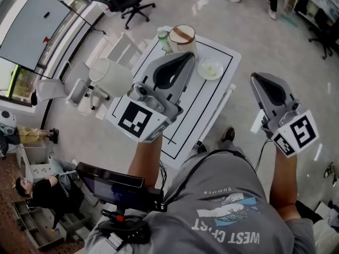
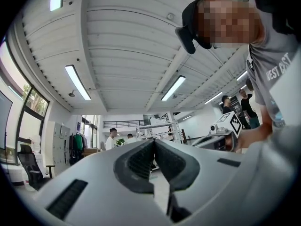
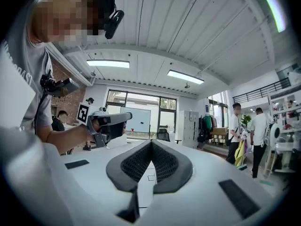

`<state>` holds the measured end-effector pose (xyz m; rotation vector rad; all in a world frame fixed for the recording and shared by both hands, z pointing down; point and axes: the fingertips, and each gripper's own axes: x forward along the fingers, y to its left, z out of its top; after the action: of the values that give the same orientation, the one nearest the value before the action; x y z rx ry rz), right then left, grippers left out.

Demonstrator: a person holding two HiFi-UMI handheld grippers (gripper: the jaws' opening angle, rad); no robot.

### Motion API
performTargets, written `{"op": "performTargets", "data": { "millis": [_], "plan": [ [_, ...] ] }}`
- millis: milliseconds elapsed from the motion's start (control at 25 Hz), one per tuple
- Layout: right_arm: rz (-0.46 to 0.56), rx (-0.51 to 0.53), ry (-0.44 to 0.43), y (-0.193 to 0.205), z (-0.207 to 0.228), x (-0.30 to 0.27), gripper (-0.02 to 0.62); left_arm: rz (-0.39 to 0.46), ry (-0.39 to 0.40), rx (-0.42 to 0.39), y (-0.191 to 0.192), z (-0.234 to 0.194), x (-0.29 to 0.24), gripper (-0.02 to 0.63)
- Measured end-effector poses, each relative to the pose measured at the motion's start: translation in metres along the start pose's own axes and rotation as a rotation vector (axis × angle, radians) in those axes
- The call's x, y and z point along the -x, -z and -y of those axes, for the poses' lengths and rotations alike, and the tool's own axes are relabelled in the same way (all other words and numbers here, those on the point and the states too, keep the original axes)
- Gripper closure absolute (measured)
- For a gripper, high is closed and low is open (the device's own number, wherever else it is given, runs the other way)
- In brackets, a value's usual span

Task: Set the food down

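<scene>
Food: a small dish with something pale inside stands on the far half of the worktop. What kind of food it is, I cannot tell.
Round tub: a round tub with a brown rim stands at the far end of the worktop, just beside a green-capped bottle.
Left tool: the left tool hangs above the worktop, over its near half. Its jaws are pressed together and nothing is between them.
Right tool: the right tool is beyond the right edge of the worktop. Its jaws also meet and it holds nothing.
Step in hand: the food seems already put down, and both tools are free of it.
How to do it well: keep both tools high above the worktop, so that no jaw touches the dish or tips the tub.
</scene>
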<state>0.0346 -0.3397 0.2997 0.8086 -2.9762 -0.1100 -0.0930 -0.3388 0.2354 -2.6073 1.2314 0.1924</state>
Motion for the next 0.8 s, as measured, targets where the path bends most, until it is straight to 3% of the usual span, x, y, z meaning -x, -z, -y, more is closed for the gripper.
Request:
{"op": "performTargets", "data": {
  "millis": [800],
  "plan": [
    [0.015,0.018,-0.006,-0.008,-0.017,0.023,0.591,-0.030,-0.012,-0.015,0.000,0.021,0.008,0.597]
  ]
}}
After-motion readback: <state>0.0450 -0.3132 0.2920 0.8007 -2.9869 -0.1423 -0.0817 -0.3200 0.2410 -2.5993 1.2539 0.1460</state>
